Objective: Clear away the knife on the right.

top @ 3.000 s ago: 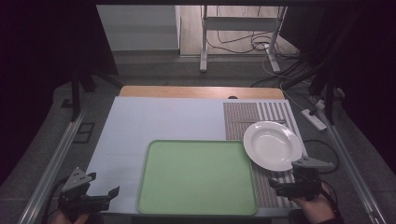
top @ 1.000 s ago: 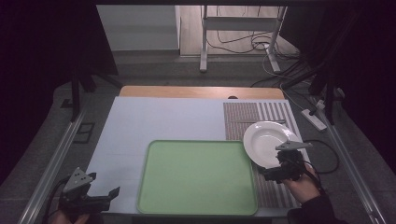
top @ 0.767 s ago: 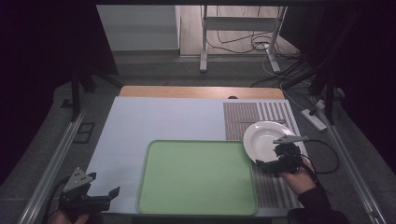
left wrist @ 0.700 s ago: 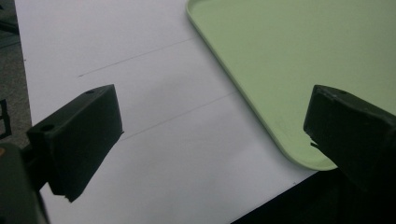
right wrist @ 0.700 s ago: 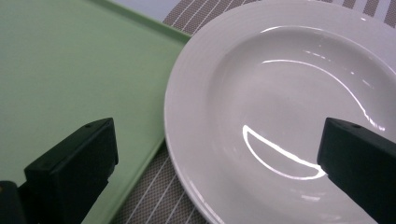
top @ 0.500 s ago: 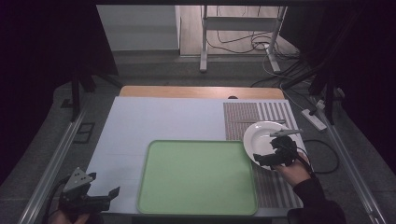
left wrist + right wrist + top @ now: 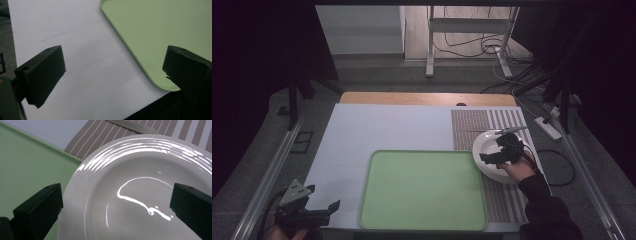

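Left of the green tray (image 7: 422, 190), the left gripper (image 7: 319, 212) sits with jaws spread, holding nothing; right of the tray, the right gripper (image 7: 487, 159) hovers, jaws wide, over the white plate (image 7: 492, 170) on the striped mat (image 7: 502, 195).

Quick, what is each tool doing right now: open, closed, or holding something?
Left tool: open, holding nothing, above the table's near edge beside the green tray.
Right tool: open, holding nothing, over the white plate.
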{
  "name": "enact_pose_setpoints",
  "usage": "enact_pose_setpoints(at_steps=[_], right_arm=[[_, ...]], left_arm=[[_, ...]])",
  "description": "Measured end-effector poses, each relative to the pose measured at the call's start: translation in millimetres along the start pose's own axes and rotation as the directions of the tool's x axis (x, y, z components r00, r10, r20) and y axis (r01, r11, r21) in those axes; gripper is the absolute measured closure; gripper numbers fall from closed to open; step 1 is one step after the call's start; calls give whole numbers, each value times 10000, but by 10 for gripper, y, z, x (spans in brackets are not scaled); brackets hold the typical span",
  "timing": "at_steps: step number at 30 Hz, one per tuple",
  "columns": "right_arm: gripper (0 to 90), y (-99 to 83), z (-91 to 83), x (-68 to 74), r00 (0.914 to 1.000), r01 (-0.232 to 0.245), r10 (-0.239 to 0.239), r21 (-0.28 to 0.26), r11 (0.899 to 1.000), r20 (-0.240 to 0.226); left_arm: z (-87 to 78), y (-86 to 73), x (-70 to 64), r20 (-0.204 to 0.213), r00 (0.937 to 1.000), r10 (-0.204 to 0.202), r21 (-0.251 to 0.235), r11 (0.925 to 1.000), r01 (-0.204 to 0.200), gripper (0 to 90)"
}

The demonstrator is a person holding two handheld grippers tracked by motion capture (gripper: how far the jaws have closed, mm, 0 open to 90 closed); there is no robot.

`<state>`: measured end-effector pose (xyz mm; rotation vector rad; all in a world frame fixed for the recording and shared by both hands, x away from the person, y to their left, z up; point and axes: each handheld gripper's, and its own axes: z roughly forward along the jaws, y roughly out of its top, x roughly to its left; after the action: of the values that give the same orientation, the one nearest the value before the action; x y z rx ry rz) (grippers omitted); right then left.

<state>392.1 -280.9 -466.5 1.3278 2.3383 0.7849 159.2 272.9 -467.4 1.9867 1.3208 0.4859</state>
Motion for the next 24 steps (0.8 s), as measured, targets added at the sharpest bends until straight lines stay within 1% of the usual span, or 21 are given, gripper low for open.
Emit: enact_pose_setpoints(at_steps=[1, 2, 4, 6, 7, 17, 20, 22, 23, 24], right_arm=[[0, 47, 41, -34, 9999, -117, 117, 3, 9999, 4], [0, 47, 41, -34, 9999, -117, 117, 3, 9999, 4], [0, 114, 103, -83, 9998, -185, 184, 40, 9998, 78], [0, 135, 124, -99, 9997, -221, 220, 57, 9997, 117], [0, 176, 167, -131, 9995, -274, 272, 81, 9996, 143], [0, 354, 348, -263, 9978, -512, 507, 121, 9986, 416], [0, 381, 378, -283, 9976, -514, 506, 157, 9986, 474], [0, 428, 399, -301, 9977, -402, 390, 217, 9990, 548], [31, 448, 397, -303, 9981, -303, 292, 194, 9994, 550], [31, 448, 397, -303, 9981, -303, 292, 194, 9994, 550]], left_arm=[[0, -1, 1, 10, 10000, -4, -9, 10000, 4, 43], [0, -1, 1, 10, 10000, -8, -12, 10000, 8, 43], [0, -1, 2, 11, 10000, -12, -24, 10000, 12, 43], [0, -1, 2, 11, 10000, -14, -26, 10000, 14, 42], [0, -1, 1, 12, 10000, -14, -28, 10000, 14, 42], [-1, -3, 4, 30, 10000, -26, -46, 10000, 26, 42], [-1, -3, 5, 35, 10000, -27, -45, 10000, 27, 43], [-2, -4, 8, 39, 10000, -16, -37, 10000, 16, 43], [-2, -3, 8, 39, 10000, -14, -31, 10000, 15, 43], [-2, -3, 8, 39, 10000, -14, -31, 10000, 15, 43]])
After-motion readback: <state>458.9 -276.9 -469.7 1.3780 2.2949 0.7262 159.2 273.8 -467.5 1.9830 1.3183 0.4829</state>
